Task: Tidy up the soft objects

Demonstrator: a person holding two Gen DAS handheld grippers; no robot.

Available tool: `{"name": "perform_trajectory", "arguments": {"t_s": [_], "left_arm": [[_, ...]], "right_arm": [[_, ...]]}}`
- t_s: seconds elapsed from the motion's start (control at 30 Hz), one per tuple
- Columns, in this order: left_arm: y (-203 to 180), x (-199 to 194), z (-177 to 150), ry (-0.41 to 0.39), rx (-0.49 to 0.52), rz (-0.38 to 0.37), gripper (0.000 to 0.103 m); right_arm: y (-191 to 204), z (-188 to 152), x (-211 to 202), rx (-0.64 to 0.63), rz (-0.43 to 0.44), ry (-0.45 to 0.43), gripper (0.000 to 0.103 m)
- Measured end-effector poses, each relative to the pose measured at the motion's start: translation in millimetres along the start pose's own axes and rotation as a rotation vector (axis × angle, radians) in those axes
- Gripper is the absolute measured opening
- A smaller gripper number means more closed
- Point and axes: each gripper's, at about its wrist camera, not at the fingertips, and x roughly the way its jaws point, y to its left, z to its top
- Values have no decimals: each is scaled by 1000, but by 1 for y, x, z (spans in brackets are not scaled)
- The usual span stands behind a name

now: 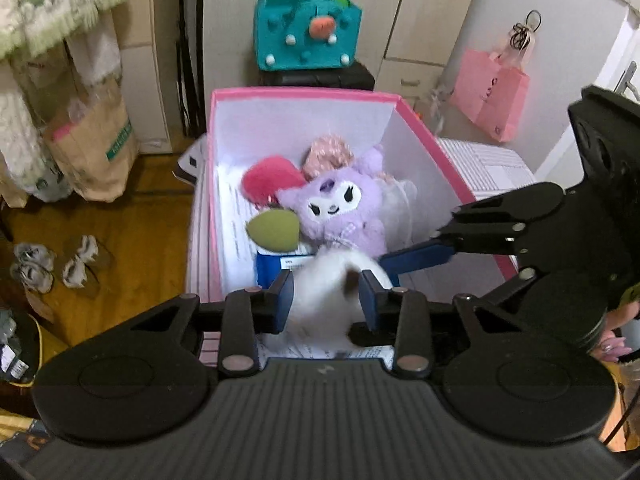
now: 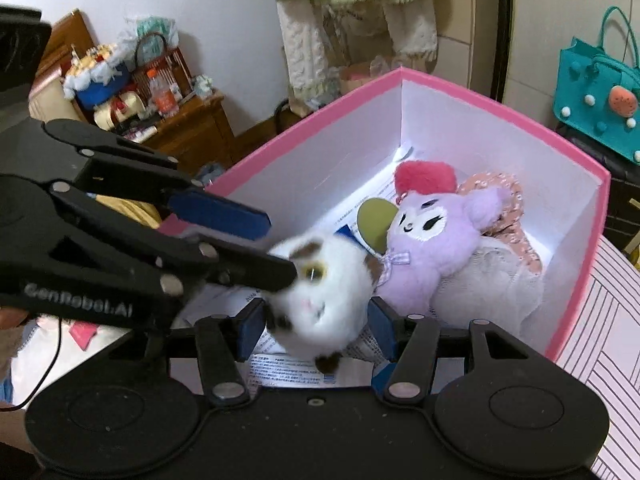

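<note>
The white plush cat (image 2: pixel 320 300) with brown patches sits over the near end of the pink box (image 2: pixel 320 120), blurred in both views. It lies between the blue pads of the right gripper (image 2: pixel 316 330), whose fingers (image 2: pixel 252 330) stand wide apart at either flank of the cat — whether they press it I cannot tell. From the left wrist view the cat (image 1: pixel 324 292) likewise fills the gap of the left gripper (image 1: pixel 326 300), pads (image 1: pixel 282 300) close at its sides, contact unclear. In the right view the left gripper's upper finger (image 2: pixel 224 212) hangs free above the cat while the lower one meets its head. The cat's face turns toward the right camera, its long axis running toward that camera, brown ear nearest. Behind it in the box lie a purple plush (image 2: pixel 436 240), a green pad (image 2: pixel 376 220), a red pompom (image 2: pixel 424 176) and a pink knit piece (image 2: pixel 512 208) — all touching.
</note>
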Motion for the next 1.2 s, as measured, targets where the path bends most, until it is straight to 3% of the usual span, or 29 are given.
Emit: {"name": "perform_trajectory", "arguments": {"t_s": [0.27, 0.63, 0.73, 0.87, 1.0, 1.1, 1.2], "left_arm": [[-13, -22, -7, -46, 20, -3, 39], [-50, -60, -20, -115, 69, 24, 54], [-62, -71, -21, -135, 79, 33, 59], [-81, -88, -23, -165, 103, 48, 65], [-100, -100, -24, -174, 134, 43, 85], [-111, -108, -25, -188, 150, 62, 99], [-121, -113, -27, -190, 154, 109, 103]], "right_arm": [[2, -20, -34, 32, 0, -103, 62], [10, -53, -99, 28, -103, -256, 64], [14, -63, -119, 25, -135, -283, 68], [20, -75, -143, 24, -188, -311, 81], [20, -85, -164, 84, -250, -306, 98], [20, -88, -175, 124, -337, -258, 100], [21, -92, -183, 134, -429, -227, 100]]}}
